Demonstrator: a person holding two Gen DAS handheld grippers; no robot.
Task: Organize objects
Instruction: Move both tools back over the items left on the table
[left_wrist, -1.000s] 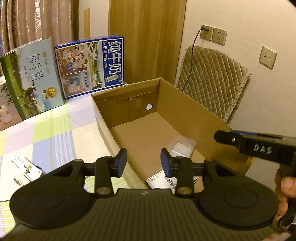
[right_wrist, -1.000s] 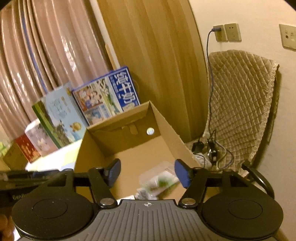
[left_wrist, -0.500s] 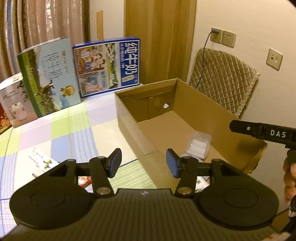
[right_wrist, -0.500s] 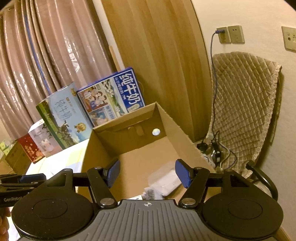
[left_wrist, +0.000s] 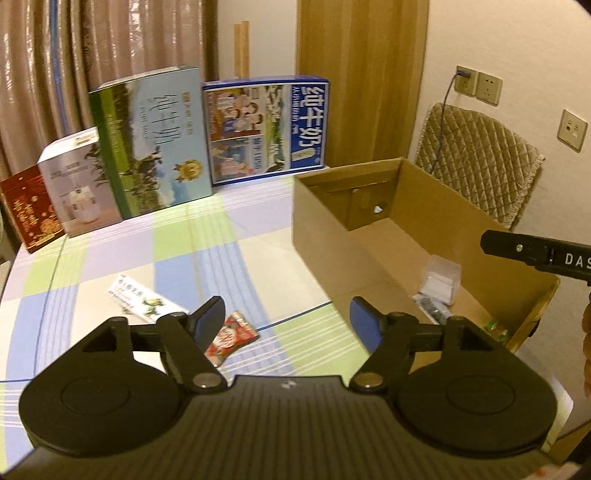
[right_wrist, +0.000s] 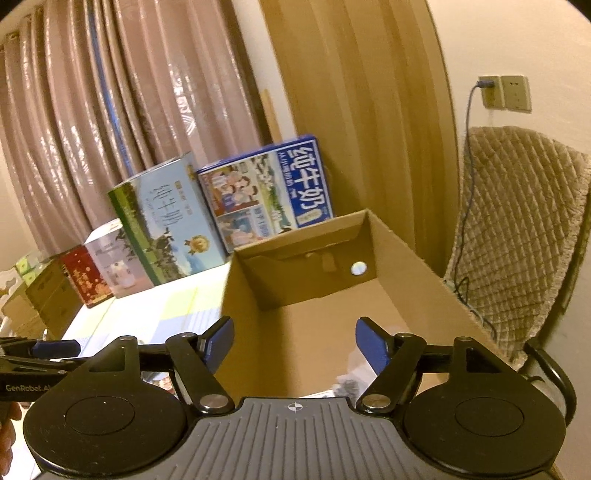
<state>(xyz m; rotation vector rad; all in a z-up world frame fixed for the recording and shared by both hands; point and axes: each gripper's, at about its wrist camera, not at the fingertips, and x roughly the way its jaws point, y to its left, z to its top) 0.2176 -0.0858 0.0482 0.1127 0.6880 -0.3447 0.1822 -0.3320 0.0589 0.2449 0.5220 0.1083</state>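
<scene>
Two grippers hang over the scene, both with nothing between their fingers. The left gripper (left_wrist: 288, 317) points down at the table (left_wrist: 110, 266), which wears a checked cloth of green, lilac and blue; its jaws are apart and opening wider. The right gripper (right_wrist: 293, 341) points into the cardboard box (right_wrist: 406, 254), and its jaws are likewise apart and opening.

In the left wrist view the box (left_wrist: 321, 236) sits at 2 o'clock from the left gripper, open-topped, on the table's right side. On its floor, toward the near end, lie a clear plastic case (left_wrist: 441, 282), a small dark item (left_wrist: 432, 308) just beside it, and a green-printed packet (left_wrist: 496, 328) in the near corner.

Still out on the cloth are a red snack packet (left_wrist: 232, 338), just beyond the left fingertip at 10 o'clock, partly hidden by it, and a white flat box with green print (left_wrist: 142, 299), farther out at 10 o'clock. The two lie near each other, apart.

Four cartons stand along the table's far edge at 11 to 12 o'clock: a blue milk carton (left_wrist: 266, 125), a green-and-blue milk carton (left_wrist: 155, 140), a white carton (left_wrist: 79, 181) and a red carton (left_wrist: 29, 206).

A quilted chair back (left_wrist: 480, 166) stands beyond the box at 2 o'clock.
</scene>
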